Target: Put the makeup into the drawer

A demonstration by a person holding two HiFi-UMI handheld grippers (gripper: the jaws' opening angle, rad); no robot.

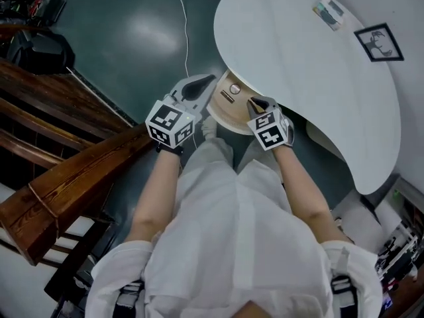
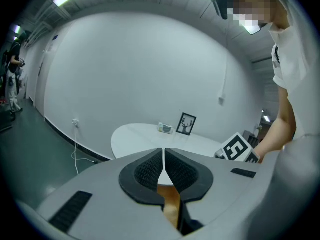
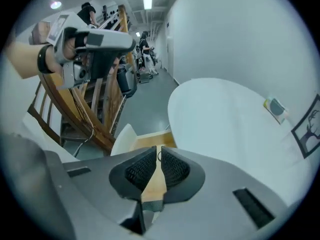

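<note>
makeup (image 1: 234,89) was seen in the open drawer (image 1: 226,120), between the gripper tips; left gripper (image 1: 209,79) and right gripper (image 1: 254,103) were pressed together, empty.

Two grippers (image 1: 207,81) (image 1: 253,102), one table (image 1: 311,78), one drawer (image 1: 230,114), one framed picture (image 1: 379,43), one small box (image 1: 329,13)

white table (image 1: 311,65), pale wood drawer (image 1: 226,119), dark green floor (image 1: 132,45)

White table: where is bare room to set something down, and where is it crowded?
Nearly all of the white table is bare, from its rounded near edge to the small packet and the framed picture at its far side. It is crowded only at the open drawer, where the shut left gripper and right gripper hang.
</note>
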